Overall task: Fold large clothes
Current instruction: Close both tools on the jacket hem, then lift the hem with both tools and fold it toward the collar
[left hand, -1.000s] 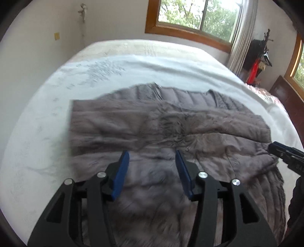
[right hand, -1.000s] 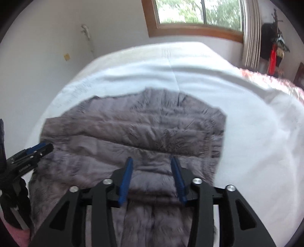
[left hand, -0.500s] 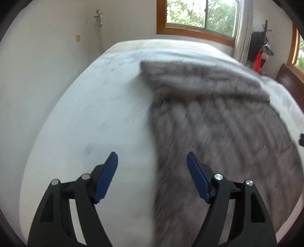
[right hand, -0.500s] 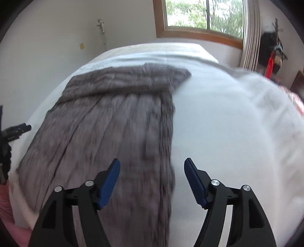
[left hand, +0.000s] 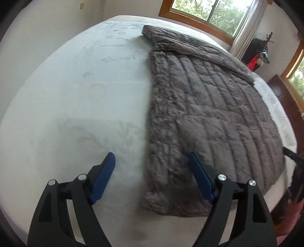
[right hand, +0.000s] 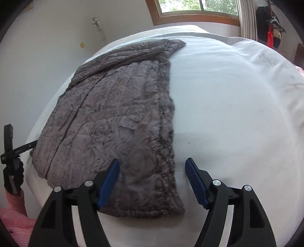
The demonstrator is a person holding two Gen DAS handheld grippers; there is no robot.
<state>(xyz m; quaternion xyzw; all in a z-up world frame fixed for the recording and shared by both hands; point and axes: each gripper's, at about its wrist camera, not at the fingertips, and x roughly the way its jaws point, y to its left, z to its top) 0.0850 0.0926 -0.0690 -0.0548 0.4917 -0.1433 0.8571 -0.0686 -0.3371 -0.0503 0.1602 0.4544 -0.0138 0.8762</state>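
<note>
A large grey quilted jacket lies flat on the white bed, its sleeves folded across the far end. My left gripper is open and empty, hovering over the jacket's near left corner. In the right wrist view the same jacket lies left of centre. My right gripper is open and empty, above the jacket's near right edge. The left gripper's tool shows at the far left there, and the right gripper's tip shows at the right edge of the left wrist view.
The white bed cover spreads wide to the right of the jacket. A wood-framed window and a curtain stand behind the bed. A wooden headboard is at the right. Pink fabric lies at the bed's near left.
Both grippers pulled back from the jacket's middle to its near edge and opened wider. The left one now looks along the jacket's left edge, the right one along its right edge.
</note>
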